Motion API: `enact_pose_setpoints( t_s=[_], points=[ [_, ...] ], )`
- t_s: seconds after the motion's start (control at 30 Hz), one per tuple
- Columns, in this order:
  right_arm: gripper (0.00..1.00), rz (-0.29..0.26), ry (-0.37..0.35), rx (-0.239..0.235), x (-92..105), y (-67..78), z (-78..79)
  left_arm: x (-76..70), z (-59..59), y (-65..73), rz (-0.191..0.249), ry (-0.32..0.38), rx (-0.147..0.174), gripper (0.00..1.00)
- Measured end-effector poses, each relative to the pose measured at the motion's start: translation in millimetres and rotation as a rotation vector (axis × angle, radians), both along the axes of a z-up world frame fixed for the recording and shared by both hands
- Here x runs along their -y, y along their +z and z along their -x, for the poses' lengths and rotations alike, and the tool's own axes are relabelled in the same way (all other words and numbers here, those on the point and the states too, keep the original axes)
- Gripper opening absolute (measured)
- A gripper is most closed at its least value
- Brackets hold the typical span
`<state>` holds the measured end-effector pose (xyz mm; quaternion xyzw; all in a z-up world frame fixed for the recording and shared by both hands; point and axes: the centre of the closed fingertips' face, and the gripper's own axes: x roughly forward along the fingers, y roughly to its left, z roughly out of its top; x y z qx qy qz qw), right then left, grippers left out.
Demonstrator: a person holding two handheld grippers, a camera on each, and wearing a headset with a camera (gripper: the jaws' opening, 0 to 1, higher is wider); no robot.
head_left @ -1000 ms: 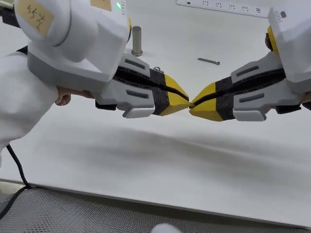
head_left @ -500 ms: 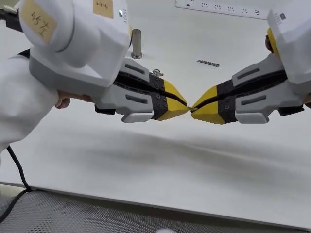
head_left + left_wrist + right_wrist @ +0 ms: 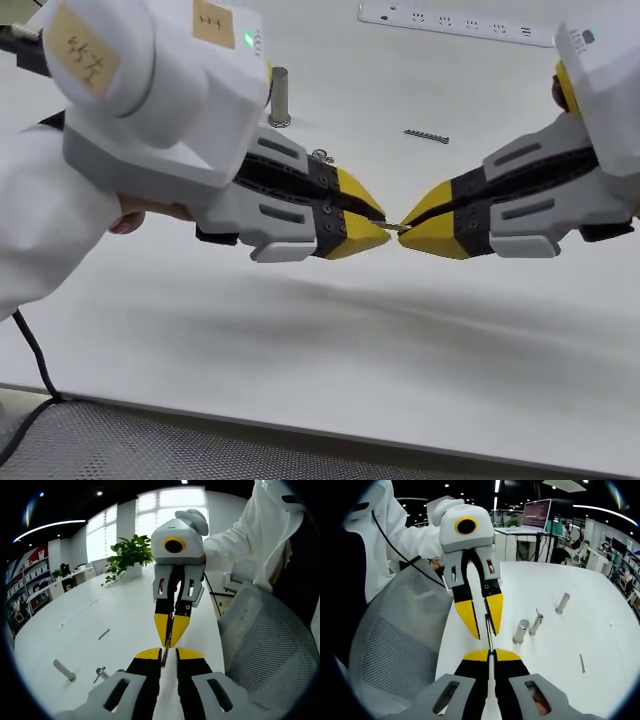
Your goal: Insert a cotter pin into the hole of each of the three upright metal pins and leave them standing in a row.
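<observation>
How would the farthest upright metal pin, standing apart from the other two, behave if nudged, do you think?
The metal pin stands tall on a small base, so a nudge near its top would probably tip it. It looks round, so once down it may roll across the smooth table. Being metal, it is likely stiff.

In the head view a power strip [image 3: 455,22] is laid at 1 o'clock on the white table [image 3: 330,340]; in the left gripper view a potted plant [image 3: 129,555] is seen at 11 o'clock, a mesh chair [image 3: 265,640] at 4 o'clock.
</observation>
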<state>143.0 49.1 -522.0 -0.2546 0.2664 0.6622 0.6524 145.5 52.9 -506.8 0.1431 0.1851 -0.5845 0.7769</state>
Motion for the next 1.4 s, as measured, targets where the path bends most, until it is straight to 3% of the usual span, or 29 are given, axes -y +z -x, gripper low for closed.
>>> enact_pose_setpoints(
  t_s=[0.17, 0.37, 0.67, 0.8, 0.97, 1.3, 1.4],
  points=[
    [0.0, 0.034, -0.044, 0.019, 5.6, -5.3, -12.3, -7.7, -11.1, -3.4, -0.016, 0.055, 0.019, 0.21],
    [0.0, 0.073, -0.088, 0.02, 12.6, -14.0, -23.3, -29.3, -36.7, -11.2, -0.031, 0.172, 0.033, 0.29],
    [0.0, 0.115, -0.125, 0.021, 12.7, -30.9, -36.9, -28.9, -47.3, -19.4, -0.062, 0.189, 0.023, 0.28],
    [0.0, 0.125, -0.132, 0.019, 11.1, -33.5, -40.5, -31.0, -51.1, -28.7, -0.091, 0.19, 0.001, 0.25],
    [0.0, 0.138, -0.132, 0.021, 10.7, -34.8, -44.2, -32.9, -55.2, -33.9, -0.094, 0.194, -0.016, 0.2],
    [0.0, 0.158, -0.126, 0.015, 9.2, -39.8, -47.6, -33.1, -56.7, -37.3, -0.103, 0.2, -0.024, 0.19],
    [0.0, 0.16, -0.12, 0.016, 6.9, -40.5, -47.1, -32.5, -54.5, -38.6, -0.105, 0.193, -0.036, 0.12]
  ],
)
